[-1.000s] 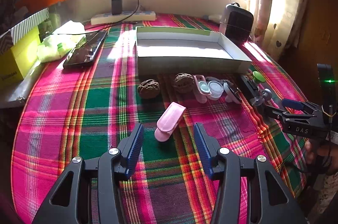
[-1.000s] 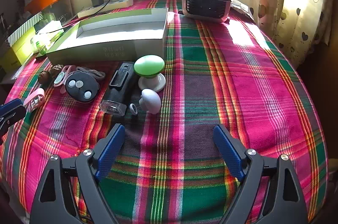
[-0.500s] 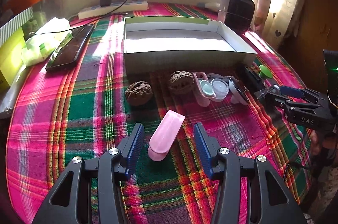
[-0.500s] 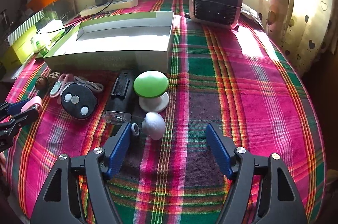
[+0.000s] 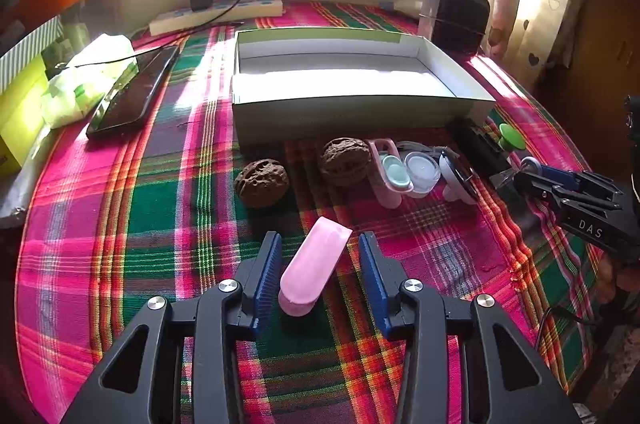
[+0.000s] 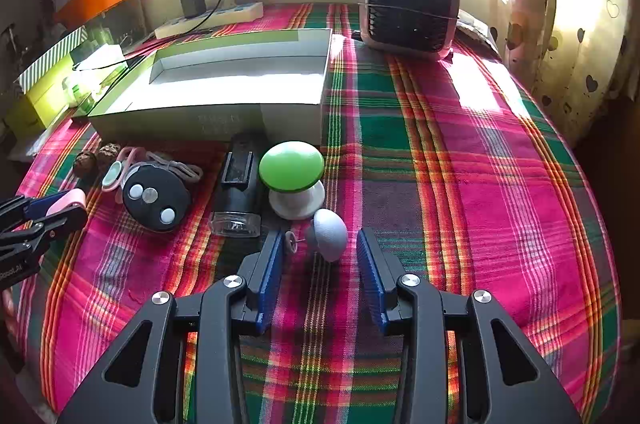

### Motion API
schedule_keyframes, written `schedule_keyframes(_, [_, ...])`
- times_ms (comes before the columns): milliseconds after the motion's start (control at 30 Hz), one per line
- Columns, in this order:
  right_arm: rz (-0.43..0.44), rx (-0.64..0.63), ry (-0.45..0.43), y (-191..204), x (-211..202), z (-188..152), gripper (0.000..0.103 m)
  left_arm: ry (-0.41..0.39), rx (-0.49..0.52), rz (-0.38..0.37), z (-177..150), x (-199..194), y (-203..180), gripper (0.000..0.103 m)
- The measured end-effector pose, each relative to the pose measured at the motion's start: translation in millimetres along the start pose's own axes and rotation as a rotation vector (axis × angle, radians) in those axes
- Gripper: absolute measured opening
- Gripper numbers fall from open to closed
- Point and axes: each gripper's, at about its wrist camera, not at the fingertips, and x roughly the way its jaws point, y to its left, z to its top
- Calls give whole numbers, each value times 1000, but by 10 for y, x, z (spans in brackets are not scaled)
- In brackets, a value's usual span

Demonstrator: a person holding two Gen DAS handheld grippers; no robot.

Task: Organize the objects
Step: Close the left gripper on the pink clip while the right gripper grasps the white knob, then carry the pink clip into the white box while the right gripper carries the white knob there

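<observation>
Pink case lies flat on the plaid tabletop, tilted a little off the line of the left claw, whose blue pads stand parted on either side of it with a gap showing at each flank, so nothing is gripped yet. It looks like a smooth, hard plastic shell, light and likely slippery; the long straight sides are the place to pinch, near the middle, not the rounded near end where it could squirt out. The right claw is likewise spread, straddling a small white egg-shaped piece with a tiny ring beside it. That piece is rounded and glossy, probably light and prone to rolling, so a grip across its widest part seems safest. An empty-looking cardboard box sits beyond the row of small items, well apart from both, and seems the likely place for them.
</observation>
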Motion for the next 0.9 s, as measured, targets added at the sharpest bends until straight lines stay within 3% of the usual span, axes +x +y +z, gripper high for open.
schedule_keyframes(233, [2, -2, -2, 6, -1, 0, 33, 2, -15, 5, 18, 11, 19, 16])
schedule_keyframes(900, [19, 3, -2, 27, -19, 2, 33, -5, -28, 0, 54, 13, 39, 16])
